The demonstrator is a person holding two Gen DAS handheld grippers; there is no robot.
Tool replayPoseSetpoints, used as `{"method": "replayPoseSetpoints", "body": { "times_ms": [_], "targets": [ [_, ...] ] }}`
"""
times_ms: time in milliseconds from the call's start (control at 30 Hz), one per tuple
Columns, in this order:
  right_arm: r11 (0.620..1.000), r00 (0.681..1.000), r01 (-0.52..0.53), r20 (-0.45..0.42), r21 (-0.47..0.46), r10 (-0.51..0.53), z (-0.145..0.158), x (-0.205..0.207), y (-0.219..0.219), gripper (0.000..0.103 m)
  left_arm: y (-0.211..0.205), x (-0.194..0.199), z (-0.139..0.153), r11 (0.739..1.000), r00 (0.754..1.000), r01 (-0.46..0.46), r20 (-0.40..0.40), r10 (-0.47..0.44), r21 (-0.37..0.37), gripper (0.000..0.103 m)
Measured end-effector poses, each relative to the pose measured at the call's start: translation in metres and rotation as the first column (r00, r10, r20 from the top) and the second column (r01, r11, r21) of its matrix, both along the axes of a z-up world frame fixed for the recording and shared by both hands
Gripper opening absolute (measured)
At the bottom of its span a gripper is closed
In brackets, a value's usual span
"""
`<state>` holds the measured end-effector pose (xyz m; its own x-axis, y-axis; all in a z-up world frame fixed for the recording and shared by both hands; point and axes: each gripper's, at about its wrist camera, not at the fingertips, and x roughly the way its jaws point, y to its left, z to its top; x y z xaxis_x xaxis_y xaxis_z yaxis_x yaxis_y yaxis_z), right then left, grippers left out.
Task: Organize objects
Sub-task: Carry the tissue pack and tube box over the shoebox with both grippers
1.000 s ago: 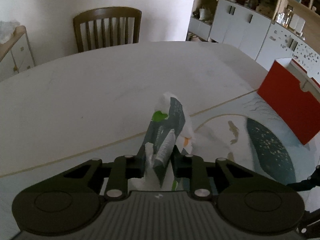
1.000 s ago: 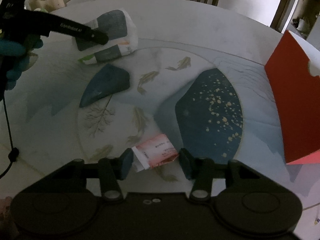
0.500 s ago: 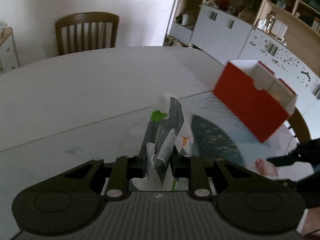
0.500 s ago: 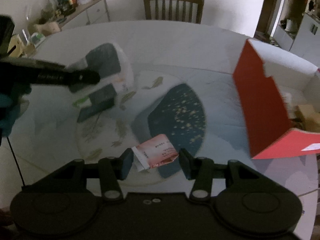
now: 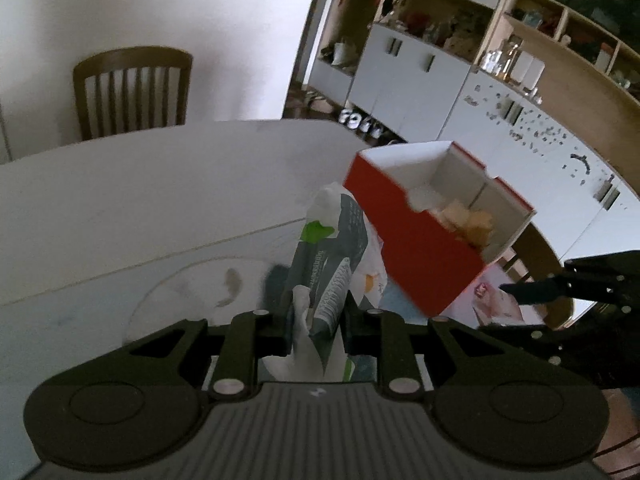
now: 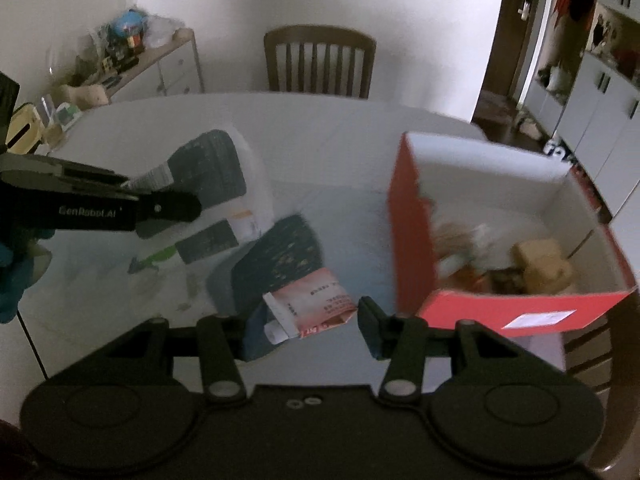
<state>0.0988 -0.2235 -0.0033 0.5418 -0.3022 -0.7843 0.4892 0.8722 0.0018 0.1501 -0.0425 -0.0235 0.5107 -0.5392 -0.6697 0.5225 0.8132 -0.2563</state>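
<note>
My left gripper [image 5: 316, 334] is clamped tight on a crumpled white and dark grey packet [image 5: 334, 256] with a green patch near its top; the packet stands up between the two fingers and pokes out well past them. From my right wrist camera I see that same packet [image 6: 216, 184] held in the air above the table [image 6: 320, 128], pinched by the left gripper [image 6: 160, 200] that reaches in from the left side of the picture, with a teal glove [image 6: 16, 272] behind it.

My right gripper [image 6: 310, 322] is closed on a small red and white sachet [image 6: 310, 310] with printed text; the sachet lies slanted between the two fingers, its white end by the left finger and its red end by the right one. In the left wrist view the same sachet [image 5: 496, 300] shows pinkish at the tip of the right gripper [image 5: 520, 292], low beside the box.

The open red cardboard box [image 6: 412, 240] sits on the right part of the table, white inside, with a white label [image 6: 538, 318] on its near wall. Inside it are tan, lumpy things [image 6: 540, 266] and some blurred items I cannot make out. The table mat [image 6: 280, 256] has a dark blue speckled patch and lies under both held items. A wooden chair [image 6: 320, 60] stands at the far side of the table, and white cabinets [image 5: 420, 76] line the wall to the right.
</note>
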Motion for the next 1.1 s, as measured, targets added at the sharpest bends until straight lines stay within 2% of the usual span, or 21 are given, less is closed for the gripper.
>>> {"method": "replayPoseSetpoints", "body": {
  "times_ms": [367, 667, 800, 1100],
  "targets": [
    [0.995, 0.998, 0.011, 0.055, -0.102, -0.006, 0.025, -0.041, -0.055, 0.049, -0.079, -0.003, 0.031, 0.999, 0.998, 0.034, 0.06, -0.033, -0.016, 0.021],
    [0.99, 0.996, 0.041, 0.09, -0.131, -0.03, 0.031, -0.066, -0.102, 0.049, -0.149, 0.008, 0.043, 0.998, 0.993, 0.066, 0.096, -0.067, 0.009, 0.021],
    [0.99, 0.994, 0.064, 0.094, -0.128, -0.052, 0.028, -0.071, -0.126, 0.049, -0.174, 0.018, 0.04, 0.997, 0.993, 0.068, 0.093, -0.071, 0.029, 0.021],
    [0.988, 0.995, 0.093, 0.058, -0.126, -0.086, 0.007, -0.072, -0.16, 0.049, -0.232, 0.05, 0.017, 0.99, 0.995, 0.056, 0.074, -0.066, 0.128, 0.021]
  ]
}}
